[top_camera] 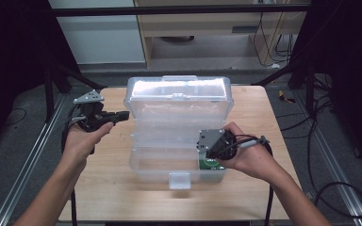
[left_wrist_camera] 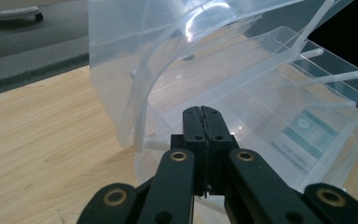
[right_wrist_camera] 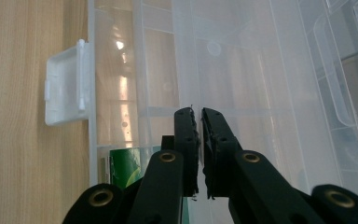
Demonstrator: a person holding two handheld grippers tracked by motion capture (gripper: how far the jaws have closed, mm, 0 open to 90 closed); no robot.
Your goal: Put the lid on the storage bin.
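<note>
Clear plastic, the tiered storage box point(top_camera: 179, 132) already stands open mid-table with a green packet point(top_camera: 210, 164) in its bottom tray, so we judge placing done and closing left, both our left gripper point(top_camera: 121, 116) and right gripper point(right_wrist_camera: 199, 122) apparently empty, fingers together.

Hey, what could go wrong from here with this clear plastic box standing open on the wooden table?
1. The clear plastic tiered storage box stands open with its lid raised; a bump from the right hand-held gripper, which is low over the front tray, might shift or tip it.
2. The green and white packet lies in a front corner compartment; shut jaws may struggle to pick it up.
3. The left hand-held gripper is beside the box's wall and could knock it.
</note>
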